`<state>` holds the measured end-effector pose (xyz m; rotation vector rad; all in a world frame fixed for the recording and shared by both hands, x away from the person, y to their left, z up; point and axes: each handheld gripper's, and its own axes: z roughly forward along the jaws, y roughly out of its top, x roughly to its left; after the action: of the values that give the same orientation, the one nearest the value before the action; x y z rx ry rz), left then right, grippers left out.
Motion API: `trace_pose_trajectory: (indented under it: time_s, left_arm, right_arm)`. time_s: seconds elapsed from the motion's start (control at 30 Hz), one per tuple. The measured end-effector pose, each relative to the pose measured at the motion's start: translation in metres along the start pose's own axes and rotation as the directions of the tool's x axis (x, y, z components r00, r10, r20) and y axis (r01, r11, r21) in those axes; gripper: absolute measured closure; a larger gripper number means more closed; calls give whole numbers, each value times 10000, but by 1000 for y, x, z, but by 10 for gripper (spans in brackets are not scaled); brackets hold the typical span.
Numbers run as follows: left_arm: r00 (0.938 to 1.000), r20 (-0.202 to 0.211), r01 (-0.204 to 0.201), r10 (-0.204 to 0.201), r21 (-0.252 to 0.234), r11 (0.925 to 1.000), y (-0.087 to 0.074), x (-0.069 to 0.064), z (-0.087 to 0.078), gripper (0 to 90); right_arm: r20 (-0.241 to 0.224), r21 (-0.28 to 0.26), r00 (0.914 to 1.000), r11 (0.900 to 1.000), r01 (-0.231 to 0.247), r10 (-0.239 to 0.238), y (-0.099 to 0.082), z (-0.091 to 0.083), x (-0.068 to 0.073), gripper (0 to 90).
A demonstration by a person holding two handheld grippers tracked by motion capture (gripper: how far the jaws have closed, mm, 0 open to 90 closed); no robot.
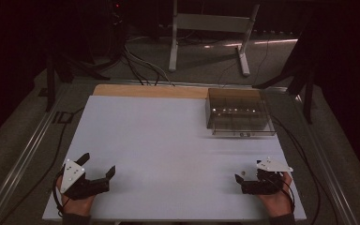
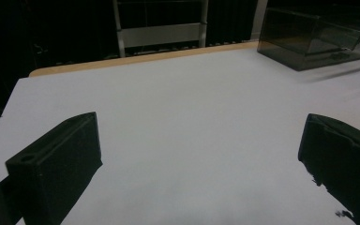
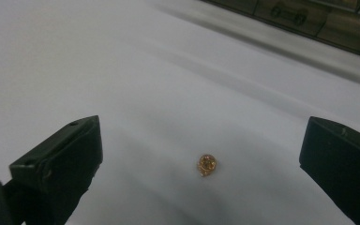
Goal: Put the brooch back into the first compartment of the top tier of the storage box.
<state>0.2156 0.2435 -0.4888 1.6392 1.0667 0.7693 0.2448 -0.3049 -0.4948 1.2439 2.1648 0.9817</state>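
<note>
Right tool (image 3: 201,154) low over bench (image 1: 168,150), near right front corner, jaws wide apart, nothing held. Small gold bead (image 3: 206,165) lay on bench between them, touching neither. Left tool (image 1: 96,166) at left front corner, jaws also apart, bare bench between. Smoky clear box (image 1: 239,115) sat at far right of bench, well apart from both tools.

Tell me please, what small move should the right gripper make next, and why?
Probably lower the right gripper and close on the small gold piece. Its fingers stand open on either side, the piece lies untouched on the white table.
</note>
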Motion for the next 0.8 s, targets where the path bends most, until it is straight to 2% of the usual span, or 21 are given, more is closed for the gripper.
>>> trace_pose_trajectory:
  time_s: [0.2, 0.4, 0.6, 0.67, 0.73, 0.8]
  left_arm:
    - [10000, 21, 15, -15, 20, 10000, 0, 0, 0, 4]
    - [10000, 29, 20, -20, 25, 10000, 0, 0, 0, 4]
    - [10000, 44, 31, -32, 21, 10000, 0, 0, 1, 4]
    - [10000, 46, 38, -38, 16, 10000, 0, 0, 1, 4]
    - [10000, 44, 37, -37, 23, 10000, 0, 0, 1, 4]
    - [10000, 53, 30, -30, 40, 10000, 0, 0, 1, 4]
  right_arm:
    - [60, 229, 10000, 9997, 34, -36, -1, 2, -3, 0]
    - [309, 622, 9994, 9980, 130, -149, -4, 6, -6, 0]
    - [345, 853, 9994, 9963, -29, 0, -5, 8, -10, 10]
    - [384, 777, 9990, 9966, -274, 245, -5, 7, -13, 66]
    - [366, 763, 9980, 9956, -539, 513, -6, 6, -17, 73]
    - [484, 753, 9970, 9951, -645, 609, -6, 6, -20, 153]
